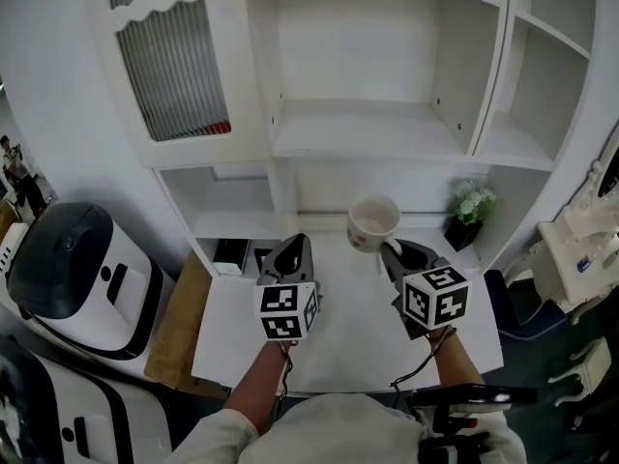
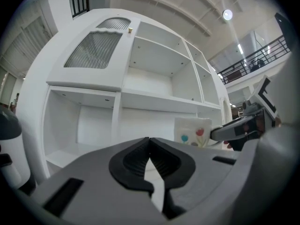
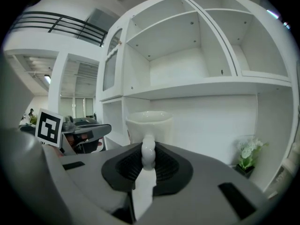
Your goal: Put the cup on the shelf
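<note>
**Left hand-held gripper**: the jaws are closed, with the tips meeting and nothing between them. The unit points forward and roughly level.

**Right hand-held gripper**: the jaws are clamped on the handle of the cup. The unit tips slightly downward.

**Arms:** in the head view, the left forearm and the right forearm reach forward from the bottom edge. The two grippers are side by side and apart. Each marker cube faces upward, the left cube and the right cube.

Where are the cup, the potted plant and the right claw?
cup (image 1: pixel 372 217), head view, open mouth
potted plant (image 1: pixel 474 201), head view, leaves
right claw (image 3: pixel 148 150), right gripper view, midway between tips, at the cup's handle
</note>
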Demonstrator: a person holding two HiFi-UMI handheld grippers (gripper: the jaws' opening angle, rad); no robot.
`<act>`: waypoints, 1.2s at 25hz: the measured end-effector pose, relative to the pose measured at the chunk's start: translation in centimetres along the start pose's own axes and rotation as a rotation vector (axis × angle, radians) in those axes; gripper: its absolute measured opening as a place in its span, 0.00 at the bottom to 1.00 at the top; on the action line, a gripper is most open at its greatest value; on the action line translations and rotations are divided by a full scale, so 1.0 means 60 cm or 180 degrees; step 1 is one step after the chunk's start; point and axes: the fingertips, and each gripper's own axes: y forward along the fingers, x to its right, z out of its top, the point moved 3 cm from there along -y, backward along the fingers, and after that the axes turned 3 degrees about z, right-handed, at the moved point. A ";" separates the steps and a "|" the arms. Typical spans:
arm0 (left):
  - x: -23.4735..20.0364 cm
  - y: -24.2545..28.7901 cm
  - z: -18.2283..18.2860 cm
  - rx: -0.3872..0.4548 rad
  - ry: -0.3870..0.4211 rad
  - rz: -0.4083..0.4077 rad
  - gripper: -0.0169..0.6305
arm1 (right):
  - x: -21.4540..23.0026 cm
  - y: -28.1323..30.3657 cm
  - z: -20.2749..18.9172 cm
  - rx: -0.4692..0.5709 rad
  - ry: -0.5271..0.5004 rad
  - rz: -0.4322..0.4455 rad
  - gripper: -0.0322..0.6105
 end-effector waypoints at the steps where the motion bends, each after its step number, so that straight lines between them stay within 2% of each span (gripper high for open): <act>1: 0.001 -0.001 0.005 0.0015 0.0010 -0.0010 0.04 | -0.003 -0.003 0.007 0.0008 -0.0020 0.0006 0.14; 10: 0.026 -0.006 0.071 0.0190 0.0091 -0.0148 0.04 | -0.026 -0.044 0.082 0.0077 -0.0102 0.0109 0.14; 20: 0.055 -0.008 0.135 0.0355 0.0128 -0.0289 0.04 | -0.021 -0.102 0.172 0.0070 -0.0269 0.0065 0.14; 30: 0.094 0.004 0.218 0.0565 0.0222 -0.0337 0.04 | -0.007 -0.133 0.251 0.0254 -0.0226 0.0113 0.14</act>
